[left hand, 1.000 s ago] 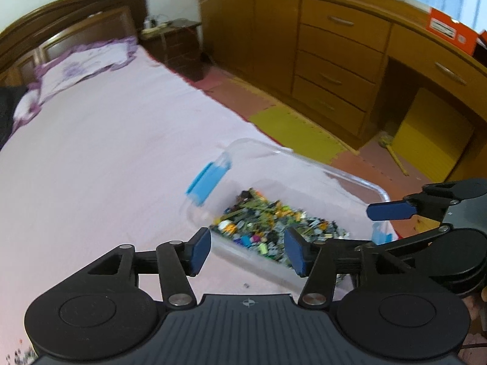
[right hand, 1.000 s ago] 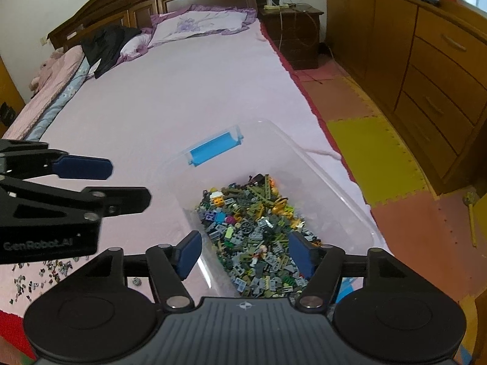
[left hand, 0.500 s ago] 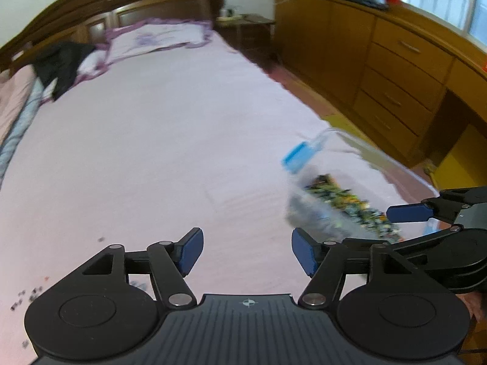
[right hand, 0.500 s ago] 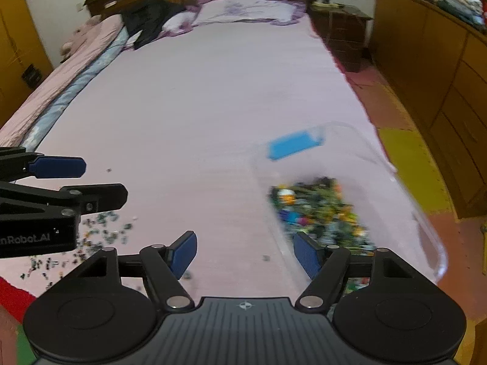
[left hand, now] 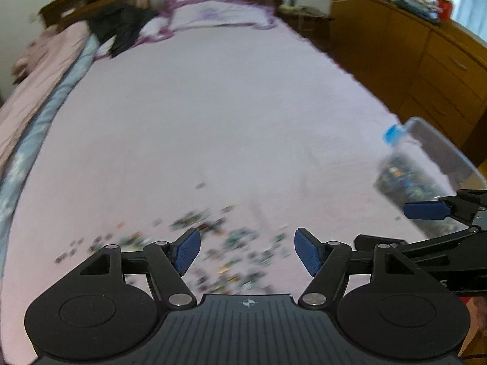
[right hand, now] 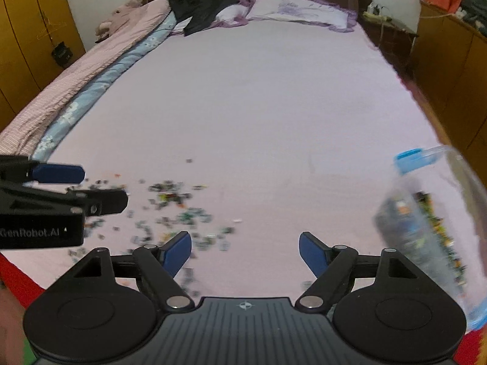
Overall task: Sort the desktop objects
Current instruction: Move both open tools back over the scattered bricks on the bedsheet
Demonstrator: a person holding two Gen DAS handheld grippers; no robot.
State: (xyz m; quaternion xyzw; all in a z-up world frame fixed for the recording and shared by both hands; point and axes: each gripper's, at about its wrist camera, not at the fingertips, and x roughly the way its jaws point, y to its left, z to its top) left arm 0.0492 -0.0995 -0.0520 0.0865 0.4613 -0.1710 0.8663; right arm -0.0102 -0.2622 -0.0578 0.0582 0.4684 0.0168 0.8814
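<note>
Hovering pair: both hand-held grippers hang above a pink bedsheet, each with its blue-padded jaws standing well apart and nothing between them.
Left gripper: its own camera looks down over a blurred scatter of small toy bricks, which lies just beyond and beneath the fingertips.
Right gripper: its camera shows the same scatter to the left of the jaws, and the sheet between the pads is mostly bare.
Cross views: the right gripper enters the left camera's picture at the right edge; the left gripper, lettered GenRobot.AI, enters the right camera's picture at the left edge, over the bricks.
Bin: a clear plastic bin with a blue latch sits on the sheet at the right of both views, holding a heap of mixed coloured bricks; motion blur hides any single piece.
Seen by the right camera only: a rolled pink quilt and a blue floral quilt along the bed's left side, a plush toy near the headboard, a wardrobe at far left.
Seen by the left camera only: a long wooden dresser with drawers and folded clothes stacked on top.
Shared background: a purple-trimmed pillow, a black garment, a dark wooden headboard.
</note>
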